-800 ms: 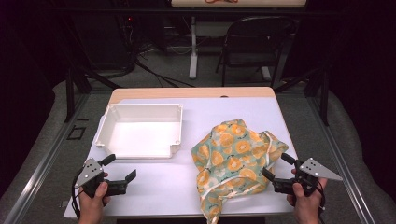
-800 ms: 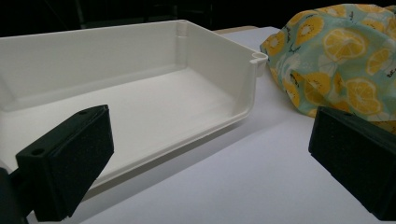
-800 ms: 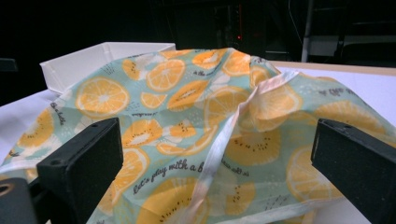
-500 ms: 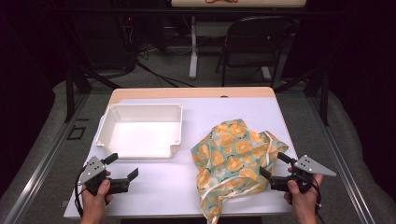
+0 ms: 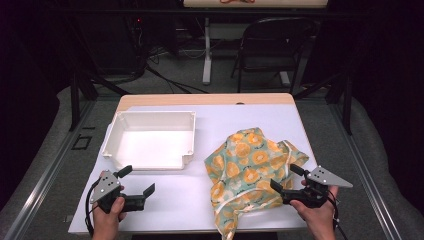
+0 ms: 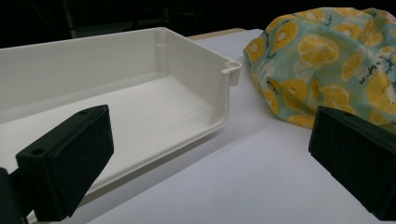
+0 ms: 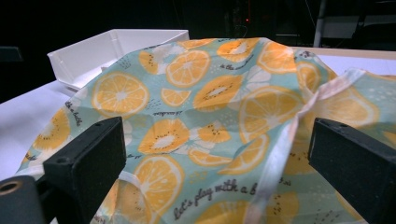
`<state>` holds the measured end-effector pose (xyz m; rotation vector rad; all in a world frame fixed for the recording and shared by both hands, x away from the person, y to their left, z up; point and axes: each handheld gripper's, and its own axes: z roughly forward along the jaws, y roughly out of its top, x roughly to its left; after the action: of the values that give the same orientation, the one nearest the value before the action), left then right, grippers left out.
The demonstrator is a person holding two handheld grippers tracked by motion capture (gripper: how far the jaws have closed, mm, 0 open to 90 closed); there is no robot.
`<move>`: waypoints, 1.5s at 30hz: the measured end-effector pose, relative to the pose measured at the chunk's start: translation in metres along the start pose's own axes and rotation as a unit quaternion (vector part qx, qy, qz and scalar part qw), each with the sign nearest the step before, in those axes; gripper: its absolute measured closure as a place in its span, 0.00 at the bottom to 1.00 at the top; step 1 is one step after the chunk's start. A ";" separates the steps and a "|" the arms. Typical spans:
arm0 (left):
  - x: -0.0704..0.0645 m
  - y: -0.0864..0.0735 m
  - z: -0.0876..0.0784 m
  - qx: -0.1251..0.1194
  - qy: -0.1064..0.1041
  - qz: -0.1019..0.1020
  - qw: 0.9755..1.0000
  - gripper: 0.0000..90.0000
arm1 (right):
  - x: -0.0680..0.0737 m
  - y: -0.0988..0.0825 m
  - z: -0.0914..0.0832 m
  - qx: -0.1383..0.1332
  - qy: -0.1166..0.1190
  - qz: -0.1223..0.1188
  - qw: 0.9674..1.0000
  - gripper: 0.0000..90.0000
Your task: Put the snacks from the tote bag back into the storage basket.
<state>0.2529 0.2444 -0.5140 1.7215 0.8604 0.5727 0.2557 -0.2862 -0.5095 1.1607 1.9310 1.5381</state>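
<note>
So far nothing is gripped: the fruit-print cloth [image 5: 252, 167] lies crumpled on the desk [image 5: 175, 210] at about four o'clock from the white tray [image 5: 150, 139], which holds nothing. The right hand-held gripper [image 5: 285, 179] has its jaws spread at the cloth's edge, unclamped, while the left hand-held gripper [image 5: 136, 181] hangs open at seven o'clock.

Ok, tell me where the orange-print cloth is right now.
In the high view the orange-print cloth lies bunched on the table's right half, just right of the white tray, with the open right gripper at its near right edge.
</note>
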 end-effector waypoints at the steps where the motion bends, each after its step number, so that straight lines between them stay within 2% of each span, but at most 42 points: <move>1: 0.000 0.000 0.000 0.000 0.000 0.000 1.000 0.00 | 0.001 0.000 0.000 0.000 0.001 0.000 1.000 0.04; 9: -0.019 0.007 0.011 0.000 -0.013 0.011 1.000 0.00 | 0.011 -0.001 0.006 0.022 0.003 -0.011 1.000 0.03; 10: -0.023 0.009 0.015 0.001 -0.022 0.015 1.000 0.00 | 0.011 -0.001 0.007 0.021 0.001 -0.010 1.000 0.04; 13: -0.027 0.011 0.020 0.001 -0.027 0.015 1.000 0.01 | 0.012 -0.002 0.009 0.021 -0.005 -0.008 1.000 0.05; 16: -0.036 0.016 0.027 0.001 -0.042 0.023 0.999 0.01 | 0.013 -0.002 0.010 0.025 -0.007 -0.011 1.000 0.07; 27: -0.060 0.023 0.048 0.004 -0.076 0.040 0.996 0.02 | 0.014 -0.004 0.007 0.020 -0.017 0.000 1.000 0.29; 28: -0.067 0.024 0.055 0.005 -0.084 0.044 0.996 0.02 | 0.013 -0.004 0.006 0.020 -0.018 0.006 1.000 0.33; 30: -0.073 0.024 0.061 0.005 -0.089 0.049 0.995 0.03 | 0.011 -0.004 0.006 0.020 -0.019 0.011 1.000 0.34; 32: -0.077 0.025 0.064 0.006 -0.085 0.050 0.995 0.03 | 0.009 -0.005 0.005 0.021 -0.023 0.015 0.999 0.35; 33: -0.081 0.026 0.069 0.009 -0.098 0.051 0.994 0.04 | 0.008 -0.005 0.004 0.018 -0.023 0.018 0.999 0.36; 34: -0.081 0.026 0.069 0.009 -0.098 0.051 0.994 0.04 | 0.008 -0.005 0.004 0.018 -0.023 0.018 0.999 0.36; 37: -0.089 0.027 0.074 0.016 -0.105 0.056 0.993 0.07 | 0.003 -0.007 0.002 0.022 -0.015 0.040 0.999 0.60; 40: -0.098 0.029 0.080 0.017 -0.110 0.063 0.992 0.10 | 0.000 -0.008 0.003 0.031 -0.014 0.047 0.998 0.77; 41: -0.100 0.030 0.081 0.018 -0.112 0.065 0.991 0.12 | 0.000 -0.008 0.003 0.028 -0.011 0.052 0.998 0.82; 42: -0.100 0.030 0.081 0.018 -0.112 0.065 0.991 0.13 | 0.000 -0.008 0.003 0.028 -0.011 0.052 0.998 0.82; 43: -0.108 0.031 0.086 0.019 -0.111 0.068 0.991 0.15 | 0.001 -0.006 0.004 0.026 -0.009 0.055 0.998 0.92; 45: -0.112 0.032 0.090 0.022 -0.121 0.072 0.990 0.17 | 0.001 -0.004 0.005 0.022 -0.007 0.057 0.998 0.99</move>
<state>0.2573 0.0974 -0.5070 1.8583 0.5850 0.4313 0.2573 -0.2829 -0.5143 1.3176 1.9286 1.5474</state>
